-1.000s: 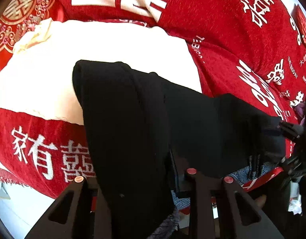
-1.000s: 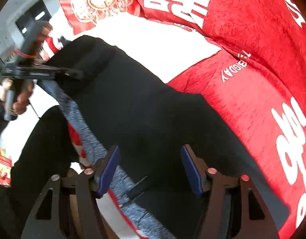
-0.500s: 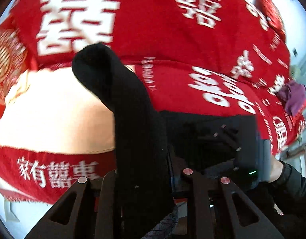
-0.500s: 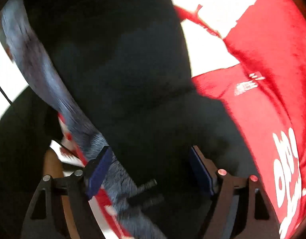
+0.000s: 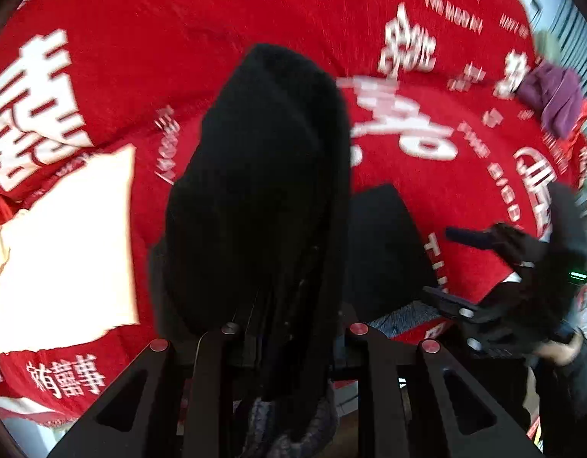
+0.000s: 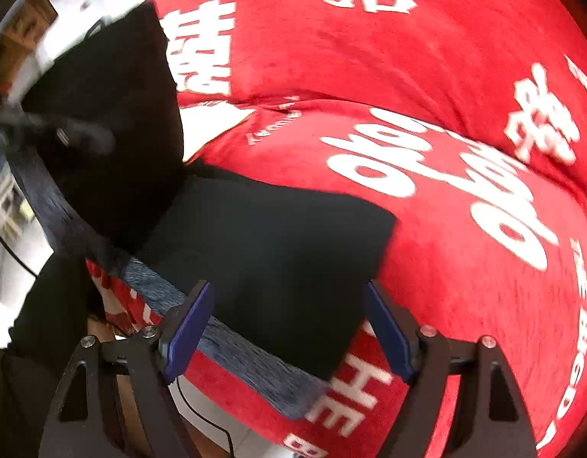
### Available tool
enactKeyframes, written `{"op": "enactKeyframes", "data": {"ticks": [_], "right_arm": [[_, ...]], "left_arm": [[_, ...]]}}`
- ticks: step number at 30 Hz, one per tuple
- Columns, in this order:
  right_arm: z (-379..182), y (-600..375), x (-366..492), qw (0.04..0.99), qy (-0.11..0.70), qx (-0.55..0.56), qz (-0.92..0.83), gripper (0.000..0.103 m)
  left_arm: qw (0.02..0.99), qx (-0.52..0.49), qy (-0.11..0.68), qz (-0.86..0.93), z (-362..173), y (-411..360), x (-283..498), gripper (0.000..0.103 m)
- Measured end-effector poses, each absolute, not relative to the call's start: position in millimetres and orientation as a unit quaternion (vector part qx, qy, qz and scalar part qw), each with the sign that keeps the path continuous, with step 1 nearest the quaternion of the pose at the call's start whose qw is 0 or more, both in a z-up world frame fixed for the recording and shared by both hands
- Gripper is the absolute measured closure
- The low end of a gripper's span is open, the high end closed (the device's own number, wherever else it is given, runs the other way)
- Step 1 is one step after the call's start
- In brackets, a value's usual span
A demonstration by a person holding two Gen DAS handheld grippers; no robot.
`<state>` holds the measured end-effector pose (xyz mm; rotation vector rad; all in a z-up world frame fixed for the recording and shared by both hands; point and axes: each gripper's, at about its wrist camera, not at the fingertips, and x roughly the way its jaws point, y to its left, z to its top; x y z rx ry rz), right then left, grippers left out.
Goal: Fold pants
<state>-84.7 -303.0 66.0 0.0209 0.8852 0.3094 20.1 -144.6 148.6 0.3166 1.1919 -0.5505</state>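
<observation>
Left wrist view: black pants (image 5: pixel 263 198) are seen bunched and lifted, a thick fold rising straight up out of the left gripper (image 5: pixel 289 339). The jaws are closed on that fold, with cloth filling the space between the two black fingers (image 5: pixel 213 374). A flat portion of the same garment is laid on the red blanket (image 5: pixel 427 198) to the right of the raised fold. White characters and lettering are printed across the blanket. A cream cloth (image 5: pixel 64 252) is spread on the blanket at the left. A purple garment (image 5: pixel 553 95) is noted far off at the upper right. The right gripper (image 5: pixel 495 267) is seen at the right edge, blurred, with a hand below it.

Right wrist view: the right gripper (image 6: pixel 289 339) is held with jaws wide apart, nothing between the blue pads (image 6: pixel 190 328). A flat, squared black section of the pants (image 6: pixel 263 252) is lying on the red blanket (image 6: pixel 446 267) just ahead of the fingertips, its grey-blue band along the near edge. A further part of the pants is drawn upward at the left, where the left gripper (image 6: pixel 76 135) is caught in blur against the dark cloth; its jaw state cannot be told here.
</observation>
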Motion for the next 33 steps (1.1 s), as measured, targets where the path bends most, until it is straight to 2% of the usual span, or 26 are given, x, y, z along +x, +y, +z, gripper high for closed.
{"op": "enactKeyframes", "data": {"ticks": [6, 7, 8, 9, 11, 14, 17, 20, 22, 26, 30, 33], "right_arm": [[59.4, -334.2, -103.9, 0.893, 0.435, 0.038, 0.113, 0.020], [58.9, -338.5, -106.6, 0.892, 0.435, 0.045, 0.110, 0.020], [58.9, -342.0, -110.0, 0.894, 0.433, 0.051, 0.107, 0.020], [58.5, -344.9, -112.6, 0.895, 0.430, 0.057, 0.106, 0.020], [55.2, -351.7, -116.2, 0.895, 0.429, 0.070, 0.102, 0.020], [51.3, -356.5, -118.3, 0.893, 0.429, 0.093, 0.101, 0.020], [54.9, -360.2, -120.5, 0.893, 0.414, 0.130, 0.119, 0.020], [56.8, -366.7, -117.6, 0.882, 0.385, 0.217, 0.167, 0.020], [54.0, -366.2, -109.5, 0.865, 0.363, 0.283, 0.199, 0.018], [36.7, -336.7, -82.0, 0.843, 0.391, 0.292, 0.229, 0.017], [33.0, -294.3, -60.0, 0.842, 0.413, 0.234, 0.256, 0.017], [30.4, -271.5, -50.2, 0.851, 0.425, 0.182, 0.249, 0.017]], "left_arm": [[0.760, 0.207, 0.578, -0.215, 68.7, -198.0, 15.5, 0.079], [0.766, 0.217, 0.567, -0.210, 66.7, -202.1, 8.4, 0.071], [0.768, 0.229, 0.559, -0.211, 67.2, -207.2, 2.3, 0.060], [0.767, 0.241, 0.554, -0.214, 67.3, -212.5, -3.5, 0.054], [0.764, 0.239, 0.557, -0.220, 69.0, -216.6, -9.4, 0.037], [0.759, 0.186, 0.571, -0.252, 86.4, -209.4, -11.6, 0.036], [0.740, 0.064, 0.573, -0.347, 118.3, -183.6, -19.7, 0.035], [0.754, 0.040, 0.535, -0.379, 146.6, -152.8, -32.2, 0.021], [0.773, 0.050, 0.514, -0.369, 153.9, -134.3, -33.7, 0.021], [0.791, 0.082, 0.532, -0.292, 129.1, -114.0, -15.5, 0.021], [0.764, 0.048, 0.588, -0.259, 78.9, -101.4, 8.0, 0.021], [0.784, 0.060, 0.571, -0.236, 71.2, -104.1, 7.3, 0.023]]}}
